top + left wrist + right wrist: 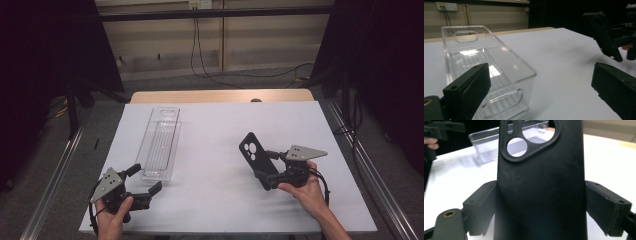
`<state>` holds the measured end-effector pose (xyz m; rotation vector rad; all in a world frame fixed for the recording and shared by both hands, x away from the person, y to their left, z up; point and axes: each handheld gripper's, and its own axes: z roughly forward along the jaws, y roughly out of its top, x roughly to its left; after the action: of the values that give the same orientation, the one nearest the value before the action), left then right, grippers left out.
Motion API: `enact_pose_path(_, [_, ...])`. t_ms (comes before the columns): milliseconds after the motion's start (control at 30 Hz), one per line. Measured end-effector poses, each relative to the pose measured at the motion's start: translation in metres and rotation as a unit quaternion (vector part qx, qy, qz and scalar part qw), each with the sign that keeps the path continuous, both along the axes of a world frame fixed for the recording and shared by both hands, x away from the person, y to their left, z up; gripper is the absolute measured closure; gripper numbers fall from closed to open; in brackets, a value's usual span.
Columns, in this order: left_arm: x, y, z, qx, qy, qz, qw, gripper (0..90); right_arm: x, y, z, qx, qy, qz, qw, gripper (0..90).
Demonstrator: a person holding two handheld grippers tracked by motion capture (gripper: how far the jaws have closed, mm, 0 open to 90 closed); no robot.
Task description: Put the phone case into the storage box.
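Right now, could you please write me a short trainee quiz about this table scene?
1. What does the right claw hold?
2. True or false: the left claw is shut on the clear tray.
3. The black phone case is: A) inside the tray, B) lifted above the white tabletop, C) lying flat.

Key: 1. the black phone case, clamped by its two side edges; 2. false, its jaws stand open beside the tray's near end; 3. B.

The high view looks forward and down on the whole table (pixel 220 115). Each gripper view sits low and close behind its own fingers — both share the clear tray (pixel 486 65), also upper left in the right gripper view.
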<state>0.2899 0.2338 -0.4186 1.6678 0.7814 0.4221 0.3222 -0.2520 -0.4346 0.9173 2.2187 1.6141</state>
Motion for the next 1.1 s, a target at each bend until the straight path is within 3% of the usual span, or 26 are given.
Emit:
enact_pose_path(133, [0.000, -0.008, 0.002, -0.002, 0.003, -0.024, 0.9997, 2.4, -0.003, 0.011, -0.001, 0.003, 0.001, 0.028, 0.9996, 14.8])
enact_pose_path(233, [0.001, -0.016, 0.006, -0.016, 0.006, -0.054, 0.9984, 2.4, -0.005, 0.015, 0.000, 0.011, 0.002, 0.042, 0.9991, 14.8])
enact_pose_path(500, [0.001, -0.033, 0.011, 0.007, -0.012, -0.087, 0.9961, 2.8, -0.008, 0.024, 0.001, 0.022, 0.003, 0.065, 0.9977, 14.7])
enact_pose_path(633, [0.002, -0.046, 0.012, 0.018, -0.020, -0.113, 0.9932, 3.1, -0.010, 0.028, 0.000, 0.024, 0.006, 0.080, 0.9965, 14.7])
enact_pose_path(1033, [0.012, -0.059, 0.013, 0.017, 0.005, -0.148, 0.9888, 3.2, -0.010, 0.039, -0.001, 0.032, 0.007, 0.105, 0.9940, 14.7])
enact_pose_path(1100, [0.015, -0.061, 0.014, 0.022, 0.002, -0.144, 0.9894, 3.4, -0.010, 0.041, 0.000, 0.034, 0.007, 0.110, 0.9933, 14.7])
